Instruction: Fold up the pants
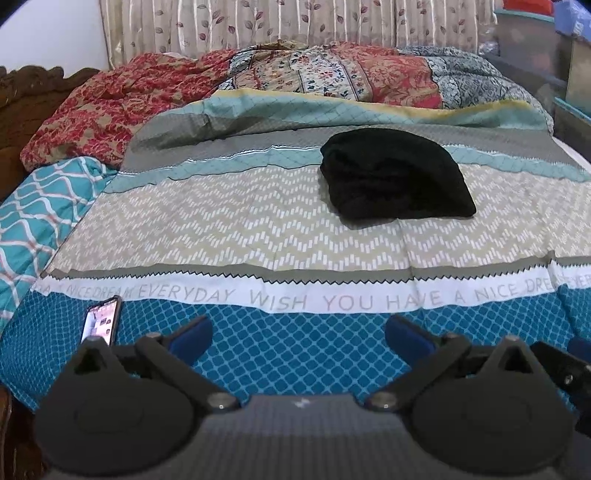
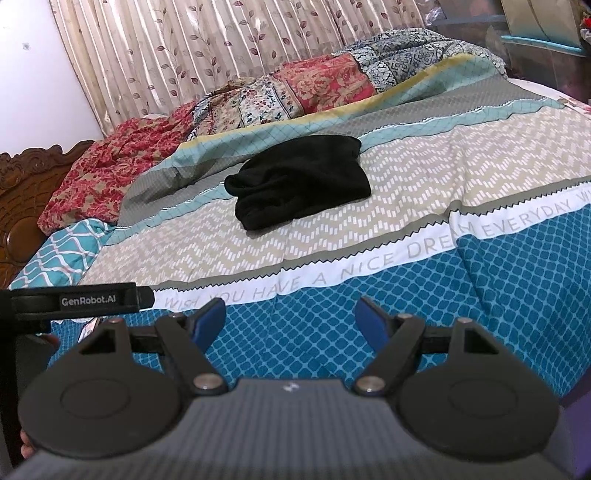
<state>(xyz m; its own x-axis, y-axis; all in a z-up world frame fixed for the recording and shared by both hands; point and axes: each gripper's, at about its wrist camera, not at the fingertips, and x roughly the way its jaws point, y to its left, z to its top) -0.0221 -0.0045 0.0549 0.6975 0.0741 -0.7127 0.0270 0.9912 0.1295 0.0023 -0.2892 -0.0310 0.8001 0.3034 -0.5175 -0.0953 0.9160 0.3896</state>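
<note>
Black pants (image 1: 395, 175) lie in a compact folded bundle on the patterned bedspread (image 1: 221, 221), on the grey and beige bands, right of centre in the left wrist view. In the right wrist view the same pants (image 2: 299, 182) sit near the middle. My left gripper (image 1: 298, 334) hovers over the blue band near the bed's front edge, open, with nothing between its blue pads. My right gripper (image 2: 290, 321) is likewise open and empty over the blue band, well short of the pants. The left gripper's body (image 2: 74, 301) shows at the left edge of the right wrist view.
A phone (image 1: 101, 319) lies on the blue band at the front left. A crumpled red and patchwork quilt (image 1: 258, 77) is heaped along the far side. A carved wooden headboard (image 2: 22, 206) stands at the left, curtains (image 1: 295, 22) behind, and storage boxes (image 1: 535, 40) at the far right.
</note>
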